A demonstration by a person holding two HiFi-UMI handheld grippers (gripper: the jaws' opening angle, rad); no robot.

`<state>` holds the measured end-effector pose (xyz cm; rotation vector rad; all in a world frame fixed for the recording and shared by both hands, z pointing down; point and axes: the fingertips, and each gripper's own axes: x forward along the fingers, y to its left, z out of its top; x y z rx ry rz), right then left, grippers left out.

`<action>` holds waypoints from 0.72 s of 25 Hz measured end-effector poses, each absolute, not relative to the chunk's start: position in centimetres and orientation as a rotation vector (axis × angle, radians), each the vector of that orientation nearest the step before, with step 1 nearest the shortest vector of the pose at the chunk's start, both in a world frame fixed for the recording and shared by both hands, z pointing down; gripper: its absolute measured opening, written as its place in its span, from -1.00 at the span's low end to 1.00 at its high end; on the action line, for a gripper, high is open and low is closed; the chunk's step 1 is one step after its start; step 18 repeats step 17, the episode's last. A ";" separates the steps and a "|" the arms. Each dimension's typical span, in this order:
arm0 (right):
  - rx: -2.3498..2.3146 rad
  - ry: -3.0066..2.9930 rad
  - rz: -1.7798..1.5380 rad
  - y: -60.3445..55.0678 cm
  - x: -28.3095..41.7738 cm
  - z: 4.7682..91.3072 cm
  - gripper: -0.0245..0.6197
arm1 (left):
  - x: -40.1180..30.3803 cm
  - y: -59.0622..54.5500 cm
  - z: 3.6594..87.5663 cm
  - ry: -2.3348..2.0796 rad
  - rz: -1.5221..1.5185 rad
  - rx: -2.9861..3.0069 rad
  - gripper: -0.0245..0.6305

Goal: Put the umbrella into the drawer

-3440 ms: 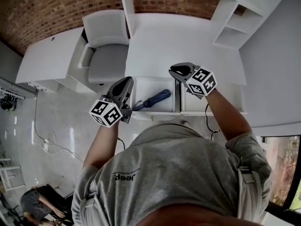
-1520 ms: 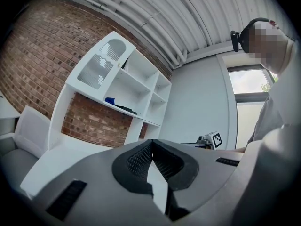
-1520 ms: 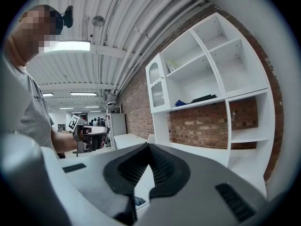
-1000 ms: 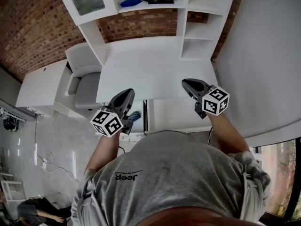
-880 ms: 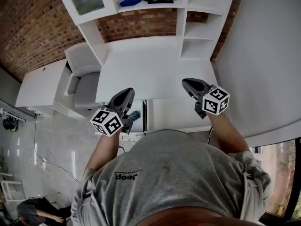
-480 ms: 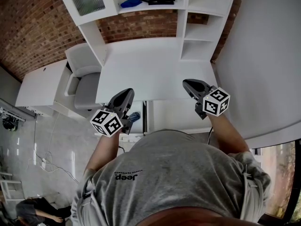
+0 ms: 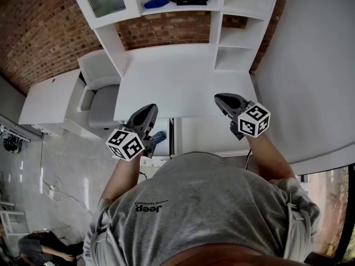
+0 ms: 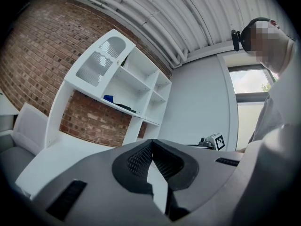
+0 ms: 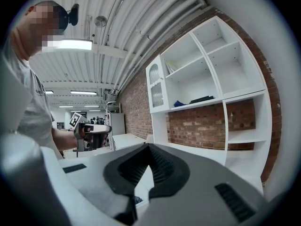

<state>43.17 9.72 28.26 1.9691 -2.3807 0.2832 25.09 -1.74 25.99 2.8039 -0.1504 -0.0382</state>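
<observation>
Holds the left tongs (image 7: 151,108) level over the near edge of the desk (image 7: 166,73), clenched tip to tip on nothing. Holds the right tongs (image 7: 218,98) alongside, well apart, pointing the same way, likewise clenched and empty. Counts two tongs, one umbrella (image 7: 160,136), one drawer (image 7: 161,158). Finds the umbrella in the barely open drawer, just beside the left tongs, with only a blue end showing under the desk edge. Sees a grey chair (image 7: 102,101) left of the desk, white shelves (image 7: 217,21) behind it.
</observation>
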 end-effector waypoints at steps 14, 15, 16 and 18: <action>1.951 -2.383 0.287 9.7 43.1 28.6 -0.88 | 25.1 -1.8 26.1 -0.152 -0.026 2.802 -0.87; 1.950 -2.383 0.288 9.7 43.1 28.7 -0.88 | 25.1 -1.8 26.1 -0.152 -0.026 2.801 -0.87; 1.948 -2.383 0.289 9.7 43.1 28.7 -0.88 | 25.2 -1.8 26.1 -0.153 -0.025 2.800 -0.87; 1.947 -2.383 0.290 9.7 43.1 28.7 -0.88 | 25.2 -1.8 26.1 -0.153 -0.023 2.800 -0.87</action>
